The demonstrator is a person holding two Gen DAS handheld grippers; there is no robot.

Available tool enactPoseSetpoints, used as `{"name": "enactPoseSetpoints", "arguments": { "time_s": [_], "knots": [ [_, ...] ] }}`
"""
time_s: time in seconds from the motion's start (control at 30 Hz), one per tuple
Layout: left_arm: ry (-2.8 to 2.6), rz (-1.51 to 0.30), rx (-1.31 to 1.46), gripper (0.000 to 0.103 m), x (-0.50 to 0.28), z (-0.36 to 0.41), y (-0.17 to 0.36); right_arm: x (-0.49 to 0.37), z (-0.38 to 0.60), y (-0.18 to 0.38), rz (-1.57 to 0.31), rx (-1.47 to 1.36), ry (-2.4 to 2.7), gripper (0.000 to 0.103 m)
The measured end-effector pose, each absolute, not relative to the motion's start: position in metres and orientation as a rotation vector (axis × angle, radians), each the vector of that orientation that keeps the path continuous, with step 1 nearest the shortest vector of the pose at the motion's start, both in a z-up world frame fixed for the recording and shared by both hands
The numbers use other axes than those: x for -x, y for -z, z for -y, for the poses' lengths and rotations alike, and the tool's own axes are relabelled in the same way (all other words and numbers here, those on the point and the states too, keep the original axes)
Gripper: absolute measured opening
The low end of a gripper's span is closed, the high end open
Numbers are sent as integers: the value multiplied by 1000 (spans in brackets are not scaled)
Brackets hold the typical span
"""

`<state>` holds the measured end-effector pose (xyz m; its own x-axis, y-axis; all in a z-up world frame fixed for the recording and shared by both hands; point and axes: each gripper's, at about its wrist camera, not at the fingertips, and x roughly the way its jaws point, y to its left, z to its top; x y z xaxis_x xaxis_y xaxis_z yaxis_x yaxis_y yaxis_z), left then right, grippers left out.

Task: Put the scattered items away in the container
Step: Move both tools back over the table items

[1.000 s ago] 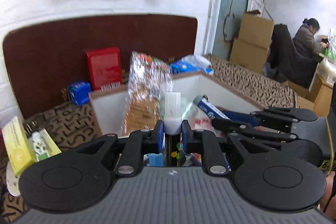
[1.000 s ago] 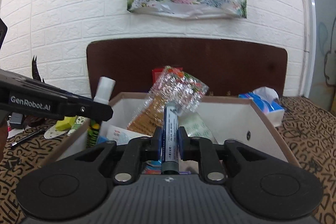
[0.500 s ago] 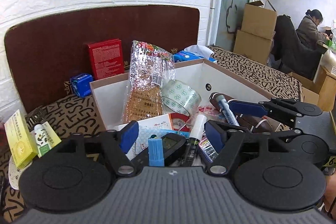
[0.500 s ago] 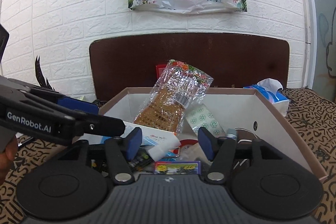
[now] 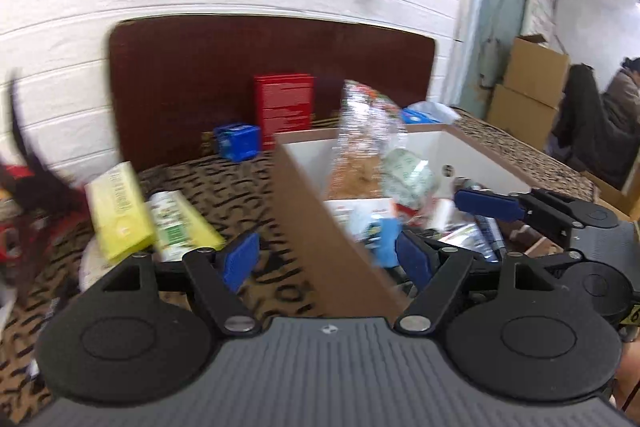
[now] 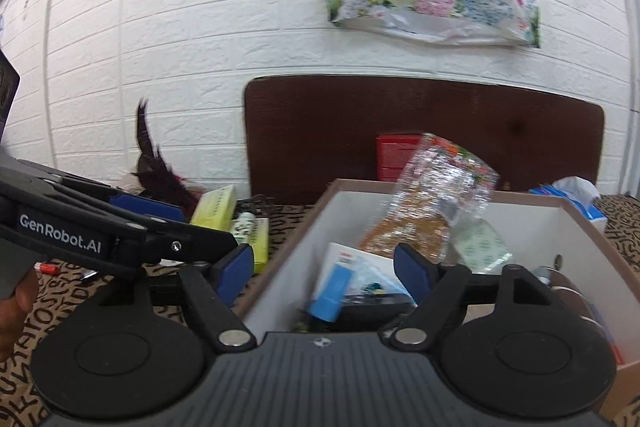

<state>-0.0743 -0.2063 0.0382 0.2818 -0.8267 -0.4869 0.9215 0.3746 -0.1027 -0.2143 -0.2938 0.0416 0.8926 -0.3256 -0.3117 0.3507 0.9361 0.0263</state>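
The brown cardboard box [image 5: 316,211] with white inside walls [image 6: 532,227] holds a clear snack bag [image 5: 368,147], a green-patterned roll [image 5: 408,175], a blue marker [image 6: 332,291] and other small items. My left gripper [image 5: 326,261] is open and empty, straddling the box's left wall. My right gripper [image 6: 324,267] is open and empty over the box's left edge; it shows in the left wrist view [image 5: 520,211]. On the patterned cloth left of the box lie a yellow box [image 5: 118,211] and a green-white box [image 5: 180,223].
A red box [image 5: 284,107] and a small blue box [image 5: 236,141] stand by the dark brown board [image 5: 180,87] behind. A tissue pack [image 6: 572,195] lies at the box's far right. Dark feathers [image 6: 160,175] sit at the left. A person sits far right [image 5: 624,99].
Both grippers opened and dropped the white-capped tube and the blue pen into the box. Both then swung left, so the box's left wall now sits between their fingers.
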Motion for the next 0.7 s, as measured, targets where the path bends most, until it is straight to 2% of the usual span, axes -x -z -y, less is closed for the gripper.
{"name": "enactPoseSetpoints", "arguments": {
  "time_s": [0.07, 0.37, 0.53, 0.7],
  "knots": [
    [1136, -509, -206, 79, 66, 194, -39, 206, 282, -43, -308, -67, 319, 95],
    [976, -550, -162, 79, 27, 137, -28, 156, 224, -39, -349, -10, 182, 96],
    [895, -559, -130, 83, 5, 88, -17, 126, 187, -33, -380, 16, 84, 102],
    [814, -523, -237, 84, -19, 29, 6, 104, 147, -21, -421, 64, -17, 103]
  ]
}}
